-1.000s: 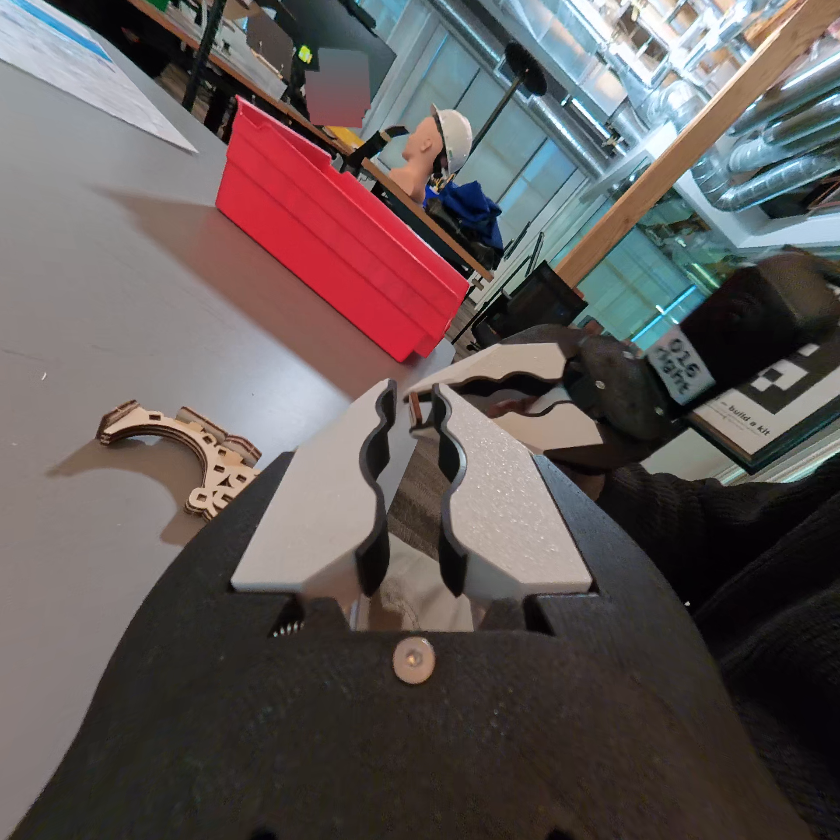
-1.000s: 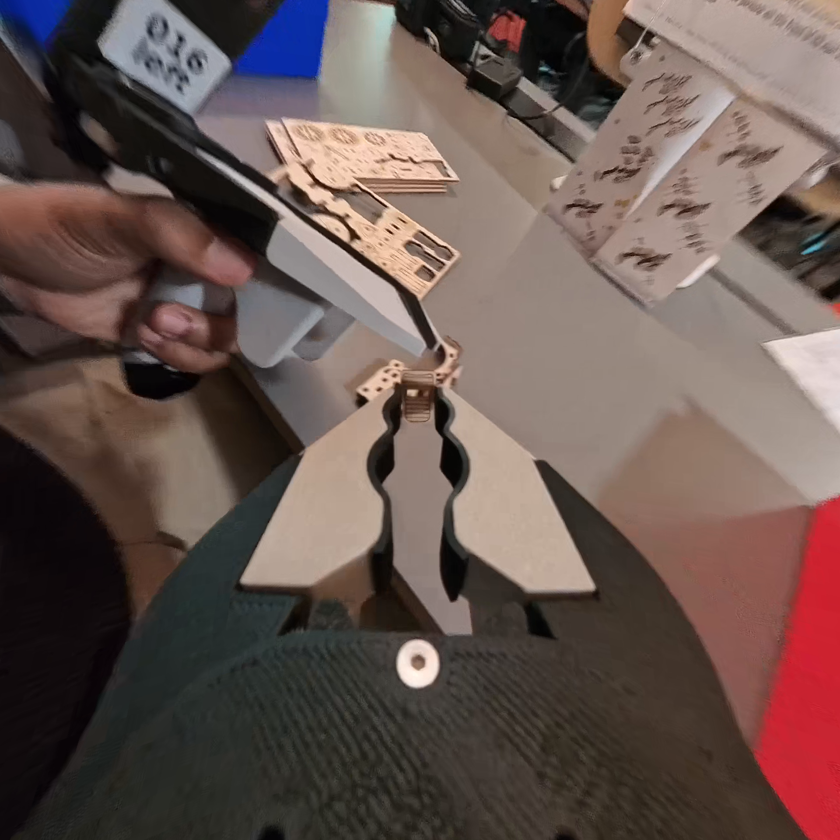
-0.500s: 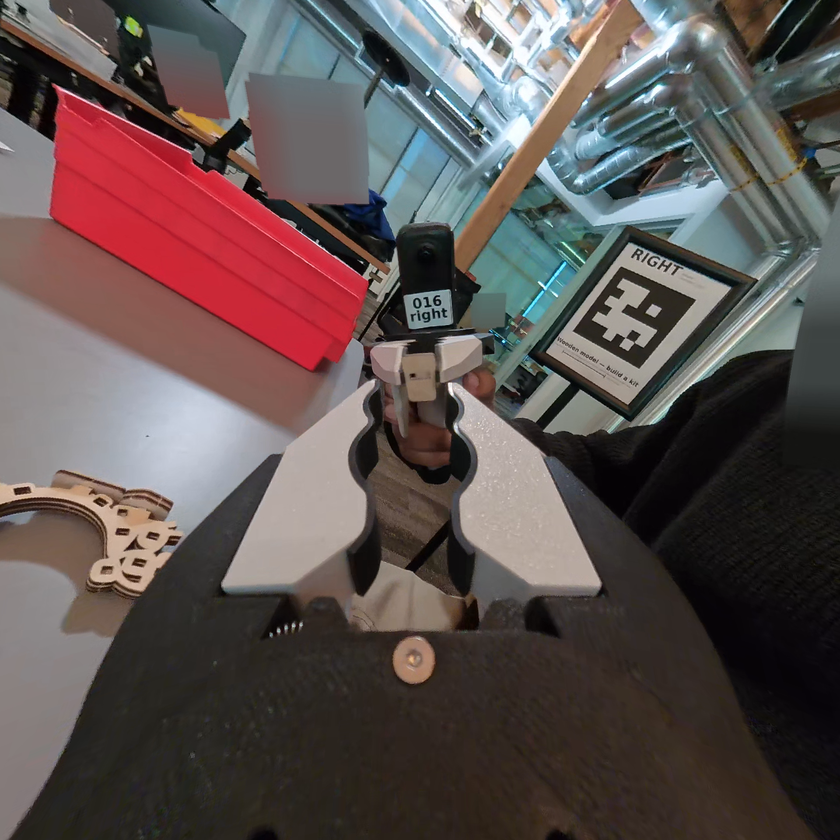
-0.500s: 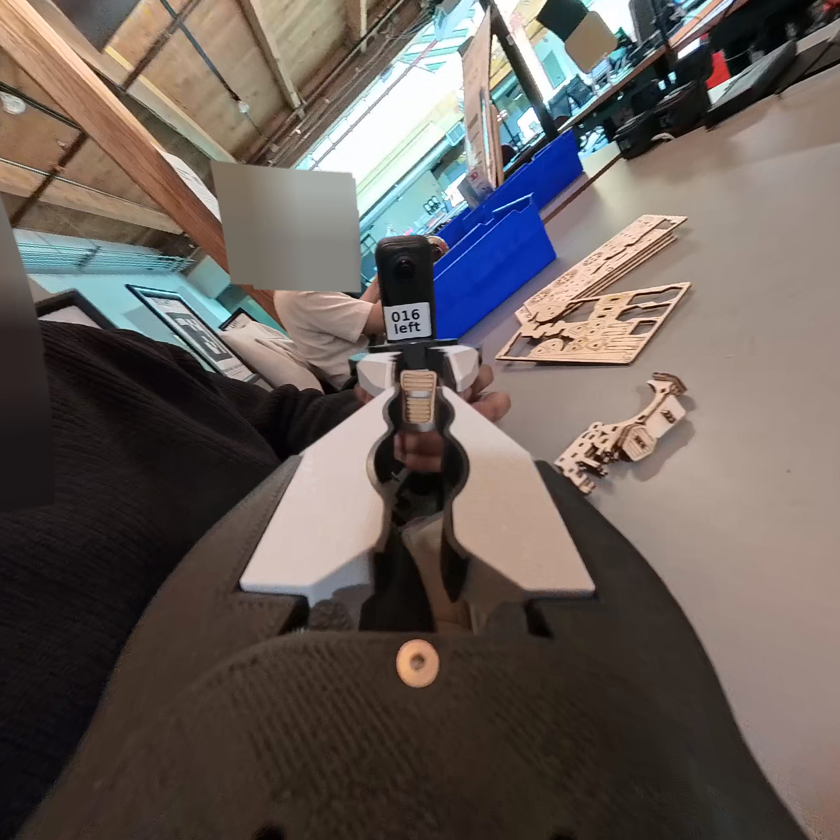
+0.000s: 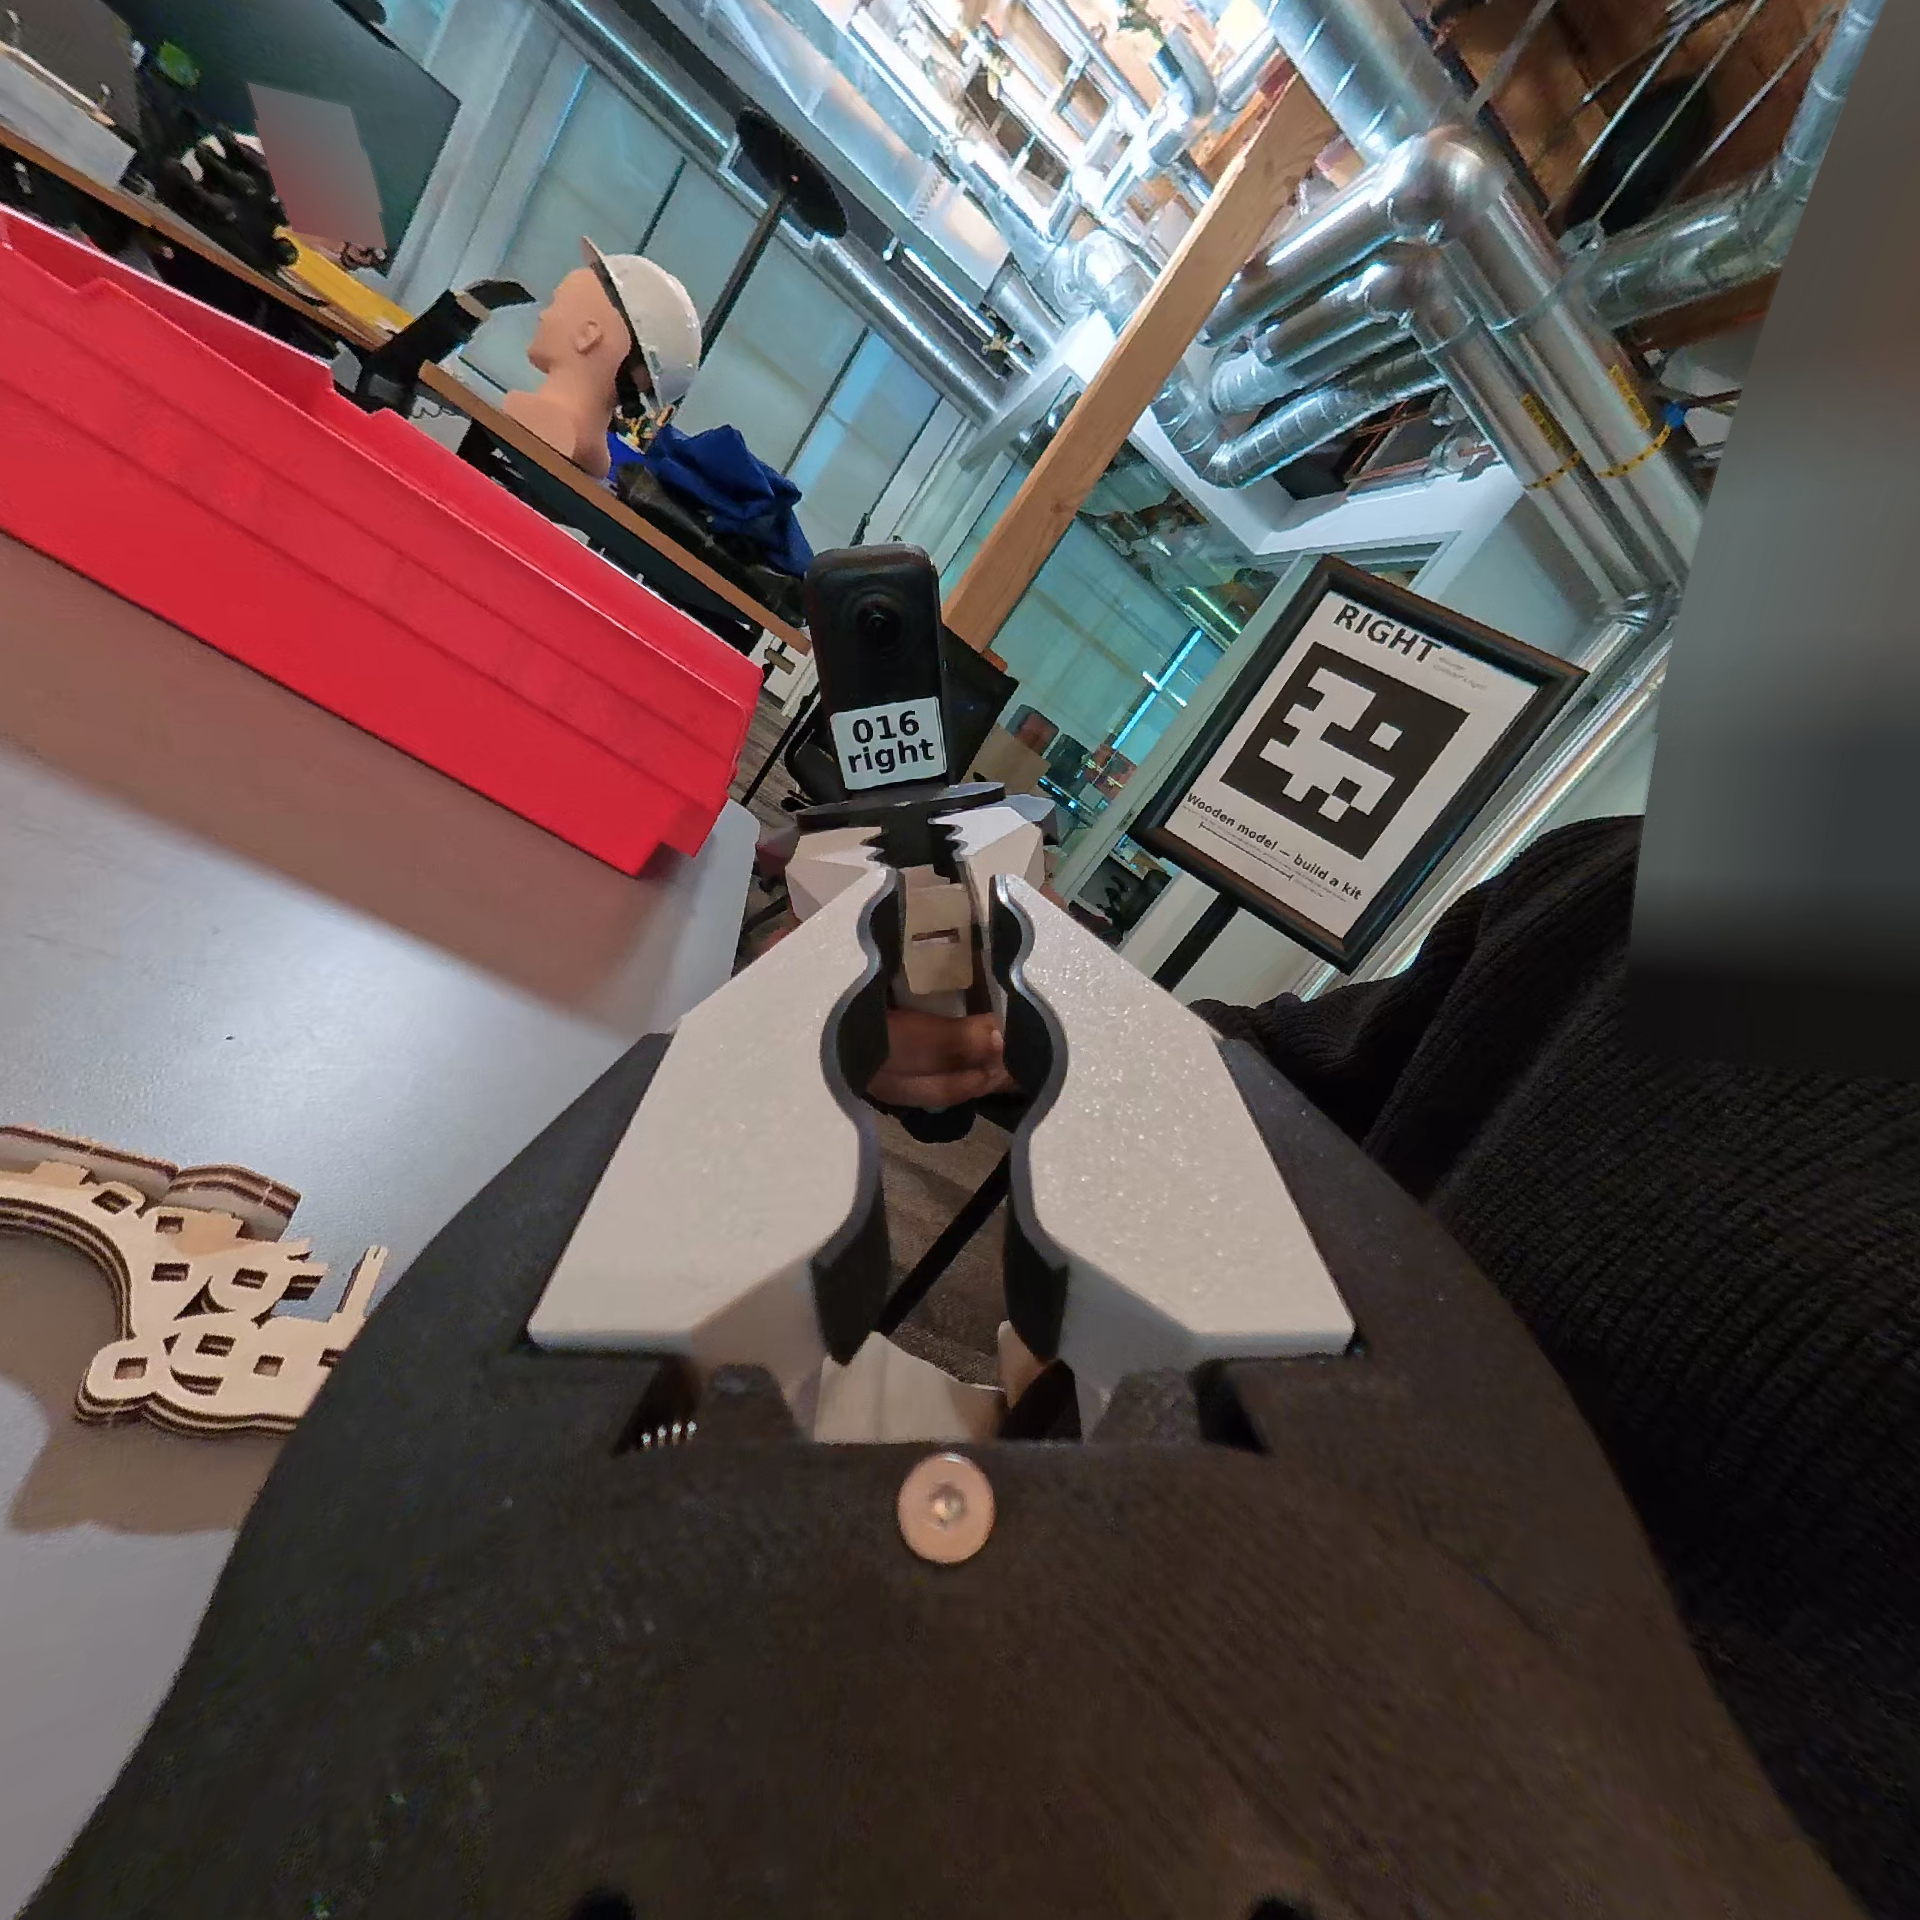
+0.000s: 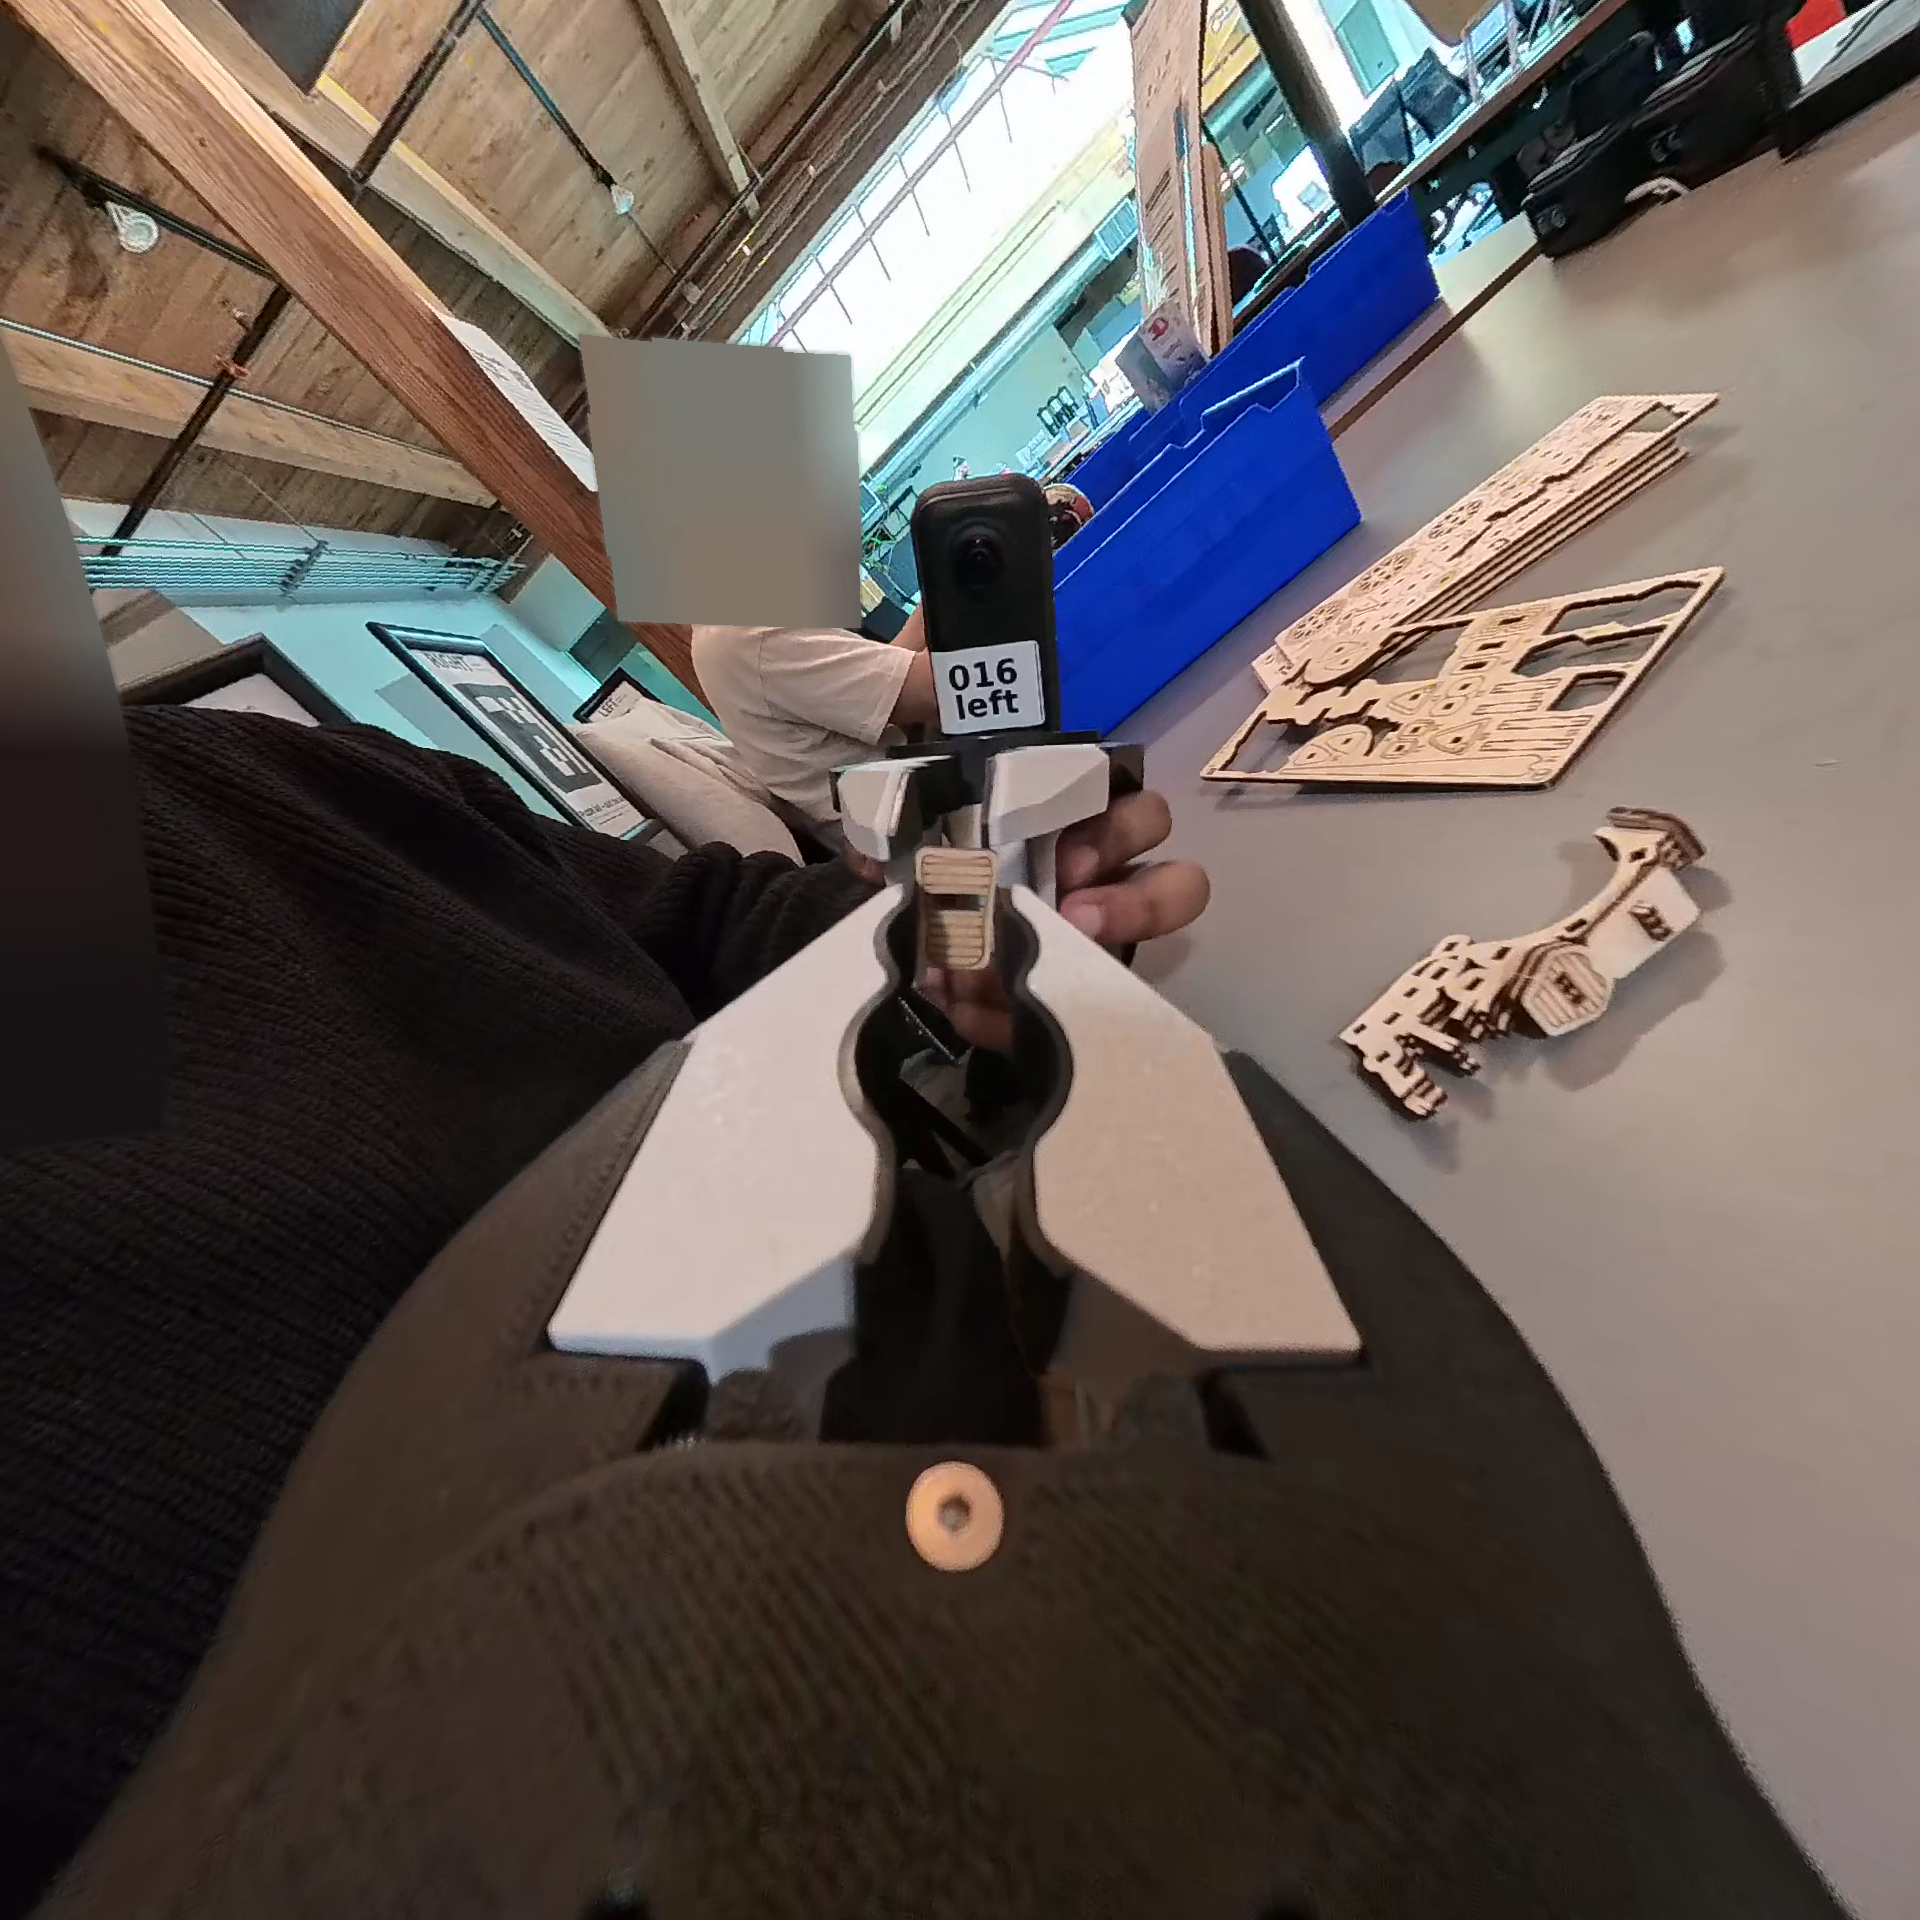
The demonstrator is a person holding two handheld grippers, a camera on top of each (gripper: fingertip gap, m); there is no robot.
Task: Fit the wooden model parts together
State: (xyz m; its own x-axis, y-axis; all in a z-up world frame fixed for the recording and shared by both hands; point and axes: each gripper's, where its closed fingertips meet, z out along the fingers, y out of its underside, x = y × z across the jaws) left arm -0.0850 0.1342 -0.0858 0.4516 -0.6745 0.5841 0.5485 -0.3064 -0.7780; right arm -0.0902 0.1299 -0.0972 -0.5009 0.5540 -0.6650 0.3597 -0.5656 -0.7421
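One small slatted wooden part [image 6: 954, 906] sits pinched at the tips of your right hand-held gripper [image 6: 956, 914], raised off the worktop [image 6: 1558, 1195]. Your left hand-held gripper [image 5: 943, 914] faces it tip to tip, jaws a little apart, nothing gripped. A half-built wooden assembly [image 6: 1527, 971] lies flat beside them, with cut-out sheets [image 6: 1475, 696] and a blue bin [image 6: 1205, 520] beyond

This is a workshop or maker lab: bare silver ducts [image 5: 1382, 270] and wooden beams [image 6: 343, 260] run overhead, long grey worktables [image 6: 1558, 1195] carry red [image 5: 343, 582] and blue [image 6: 1216, 520] storage bins and laser-cut plywood sheets [image 6: 1475, 696], and a mannequin head with hard hat [image 5: 623, 343] stands behind.
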